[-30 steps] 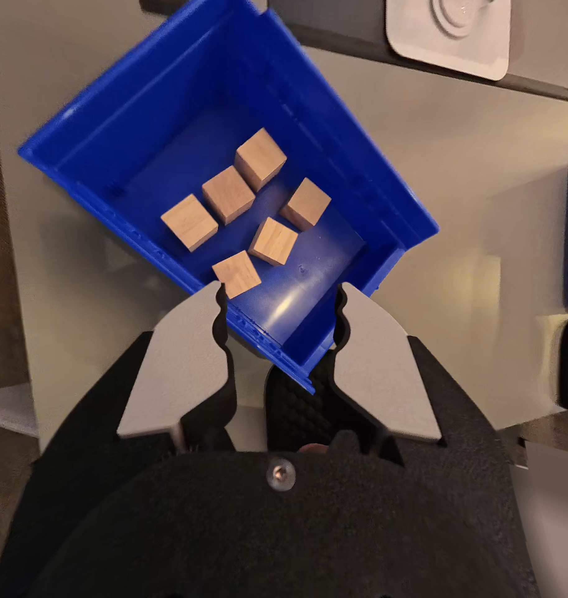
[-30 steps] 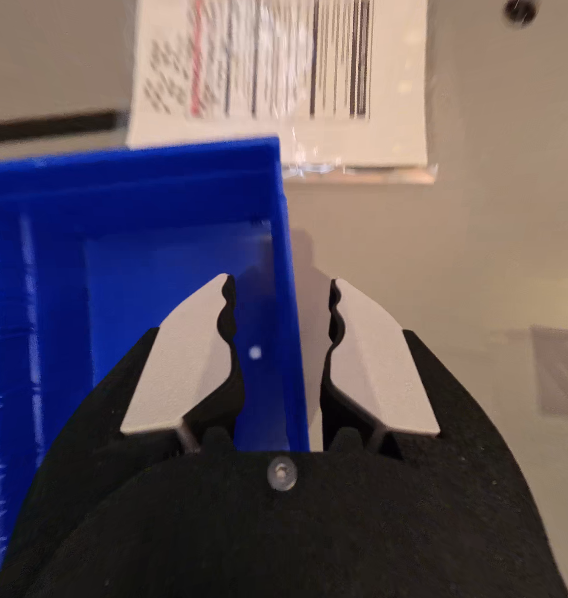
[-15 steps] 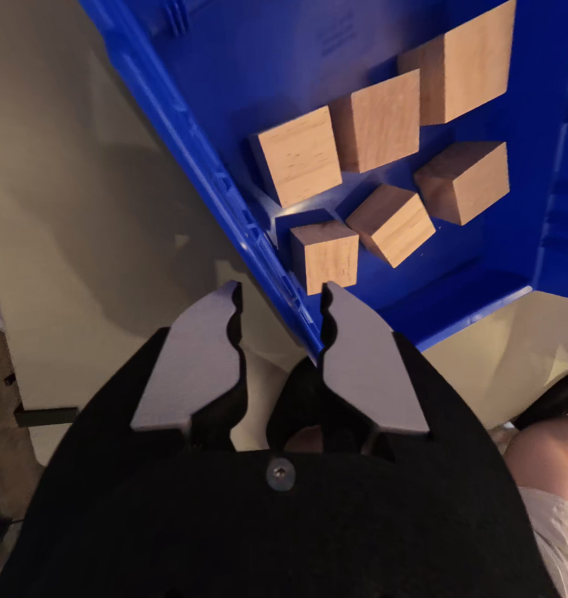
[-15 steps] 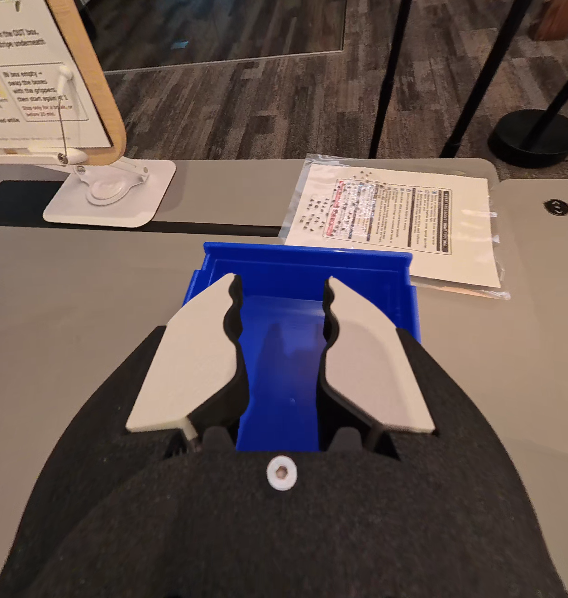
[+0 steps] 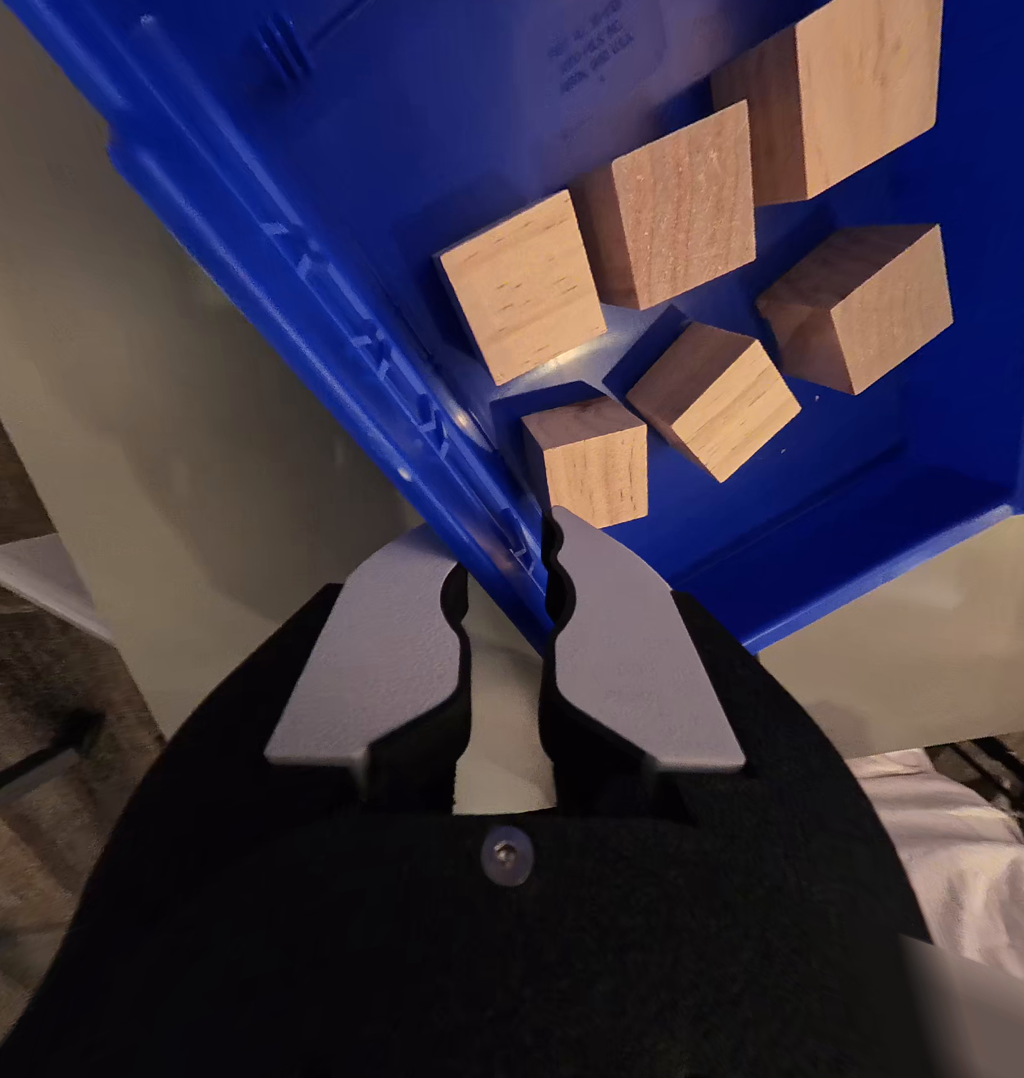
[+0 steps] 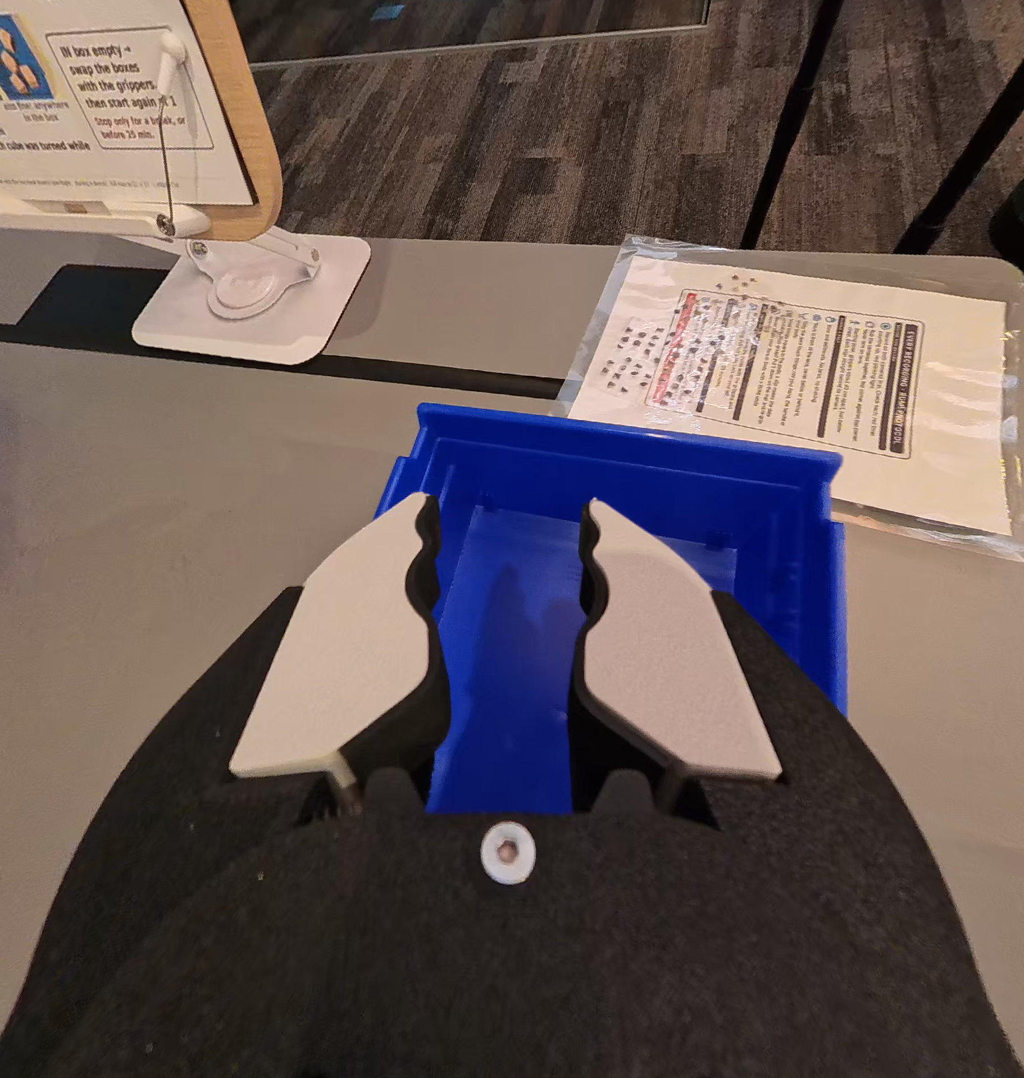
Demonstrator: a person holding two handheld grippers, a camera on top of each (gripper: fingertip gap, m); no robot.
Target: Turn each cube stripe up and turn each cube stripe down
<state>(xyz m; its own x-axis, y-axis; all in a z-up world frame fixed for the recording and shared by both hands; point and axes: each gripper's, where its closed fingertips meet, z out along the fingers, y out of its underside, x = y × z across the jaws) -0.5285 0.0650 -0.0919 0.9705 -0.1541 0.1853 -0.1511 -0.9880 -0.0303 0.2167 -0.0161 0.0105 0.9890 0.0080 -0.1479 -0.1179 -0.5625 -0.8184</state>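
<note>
A blue bin [image 5: 381,192] fills the left wrist view and holds several plain wooden cubes, the nearest one [image 5: 594,466] just past my fingertips. No stripe shows on any visible face. My left gripper [image 5: 498,536] straddles the bin's near wall, one finger outside and one inside, with the jaws closed on the wall. In the right wrist view a second blue bin [image 6: 614,431] stands empty on the grey table. My right gripper [image 6: 506,507] hangs open and empty over its inside.
A sign board on a white stand [image 6: 247,291] stands at the table's back left. A printed sheet in a plastic sleeve [image 6: 789,379] lies behind the empty bin. The grey table [image 6: 147,525] ends at a dark floor beyond. White cloth [image 5: 964,846] shows at the lower right.
My left gripper has moved in on the bin with the cubes and narrowed its jaws onto the near wall. My right gripper has drawn back and up from the empty bin, still open.
</note>
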